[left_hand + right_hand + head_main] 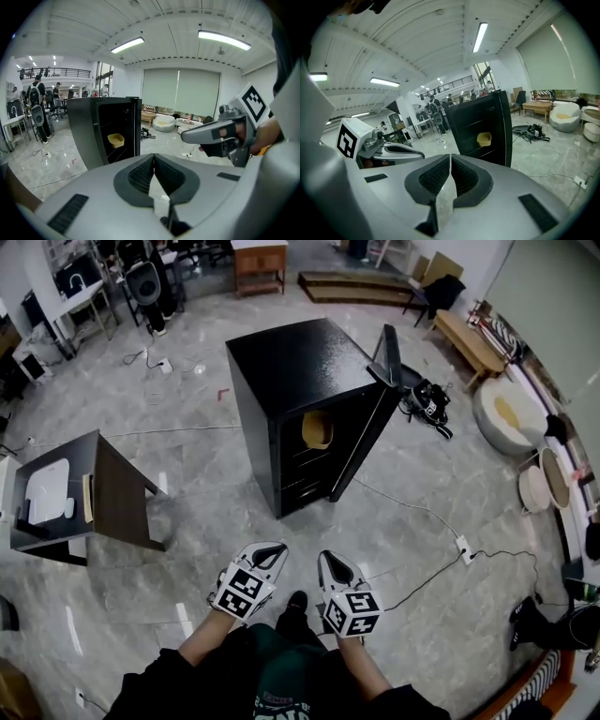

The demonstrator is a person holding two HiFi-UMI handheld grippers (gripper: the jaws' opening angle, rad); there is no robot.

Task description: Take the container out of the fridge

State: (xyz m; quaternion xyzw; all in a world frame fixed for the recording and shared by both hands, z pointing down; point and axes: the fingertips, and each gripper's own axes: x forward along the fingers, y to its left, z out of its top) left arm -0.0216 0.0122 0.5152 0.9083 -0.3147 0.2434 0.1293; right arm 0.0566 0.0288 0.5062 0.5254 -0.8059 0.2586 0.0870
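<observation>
No words, numbers or brand names to read anywhere here. The cubes on the left hand-held gripper (272, 550) and the right hand-held gripper (330, 562) show only black-and-white square patterns, no letters. There's a pale print on the person's dark shirt (277, 700), too blurred to read.
</observation>
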